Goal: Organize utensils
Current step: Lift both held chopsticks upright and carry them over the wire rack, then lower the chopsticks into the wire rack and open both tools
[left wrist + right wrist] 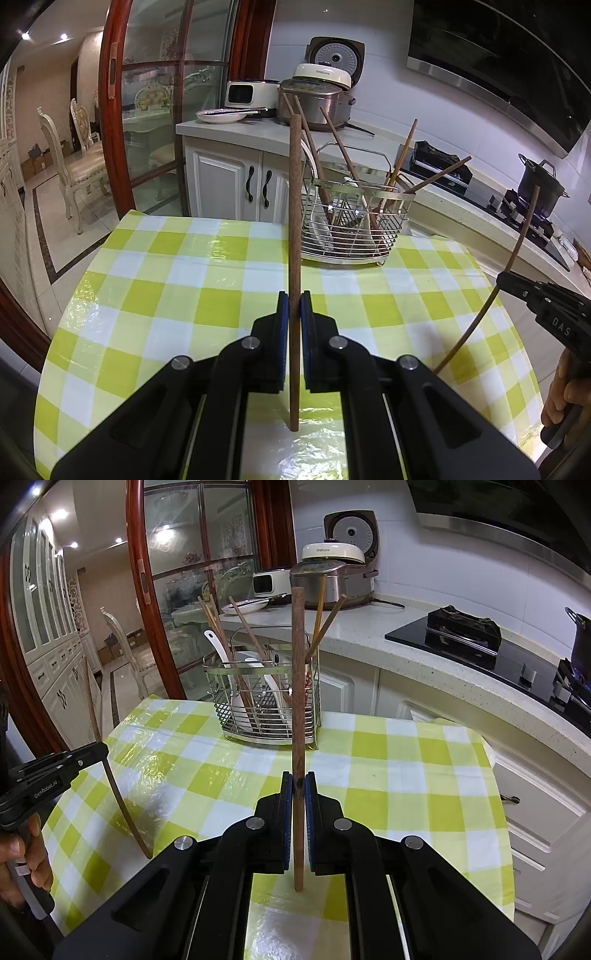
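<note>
My left gripper (294,301) is shut on a brown wooden chopstick (294,206) held upright above the checked table. My right gripper (298,781) is shut on a second brown chopstick (297,686), also upright. Each gripper shows in the other's view: the right one (502,279) with its chopstick (517,243) at the right edge, the left one (103,748) with its chopstick (96,723) at the left edge. A wire utensil basket (354,225) (269,701) stands at the table's far edge, holding several chopsticks and white spoons.
The table wears a yellow-green checked cloth (192,280) (388,775). Behind it runs a white counter (236,129) with rice cookers (317,103), a plate and a black hob (480,653). A pot (541,184) sits on a lit burner at right. A glass door stands at left.
</note>
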Available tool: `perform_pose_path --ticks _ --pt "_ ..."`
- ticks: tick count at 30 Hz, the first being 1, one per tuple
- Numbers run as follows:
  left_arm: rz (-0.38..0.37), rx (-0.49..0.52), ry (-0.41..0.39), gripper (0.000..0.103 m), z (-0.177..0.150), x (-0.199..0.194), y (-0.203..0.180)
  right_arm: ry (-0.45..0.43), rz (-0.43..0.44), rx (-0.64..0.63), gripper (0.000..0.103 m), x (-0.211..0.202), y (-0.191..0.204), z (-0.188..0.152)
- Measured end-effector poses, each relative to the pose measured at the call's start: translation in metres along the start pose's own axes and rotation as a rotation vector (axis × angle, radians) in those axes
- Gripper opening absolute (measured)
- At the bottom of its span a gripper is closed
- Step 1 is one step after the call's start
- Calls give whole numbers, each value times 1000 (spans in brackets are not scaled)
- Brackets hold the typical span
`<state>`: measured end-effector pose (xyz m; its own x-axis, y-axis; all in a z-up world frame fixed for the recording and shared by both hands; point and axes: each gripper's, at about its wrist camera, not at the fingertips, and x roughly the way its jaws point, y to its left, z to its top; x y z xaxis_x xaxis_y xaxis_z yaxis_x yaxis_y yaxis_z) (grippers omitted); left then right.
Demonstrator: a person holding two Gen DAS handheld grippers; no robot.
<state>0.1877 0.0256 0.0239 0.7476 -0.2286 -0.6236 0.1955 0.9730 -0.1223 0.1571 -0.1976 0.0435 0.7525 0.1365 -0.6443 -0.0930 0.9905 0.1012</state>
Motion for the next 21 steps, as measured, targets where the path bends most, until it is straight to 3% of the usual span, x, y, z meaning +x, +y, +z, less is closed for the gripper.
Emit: perform_pose_path --ticks 21 --pt "-9 -7 -21 7 11 2 -2 -25 -6 -1 8 -2 0 8"
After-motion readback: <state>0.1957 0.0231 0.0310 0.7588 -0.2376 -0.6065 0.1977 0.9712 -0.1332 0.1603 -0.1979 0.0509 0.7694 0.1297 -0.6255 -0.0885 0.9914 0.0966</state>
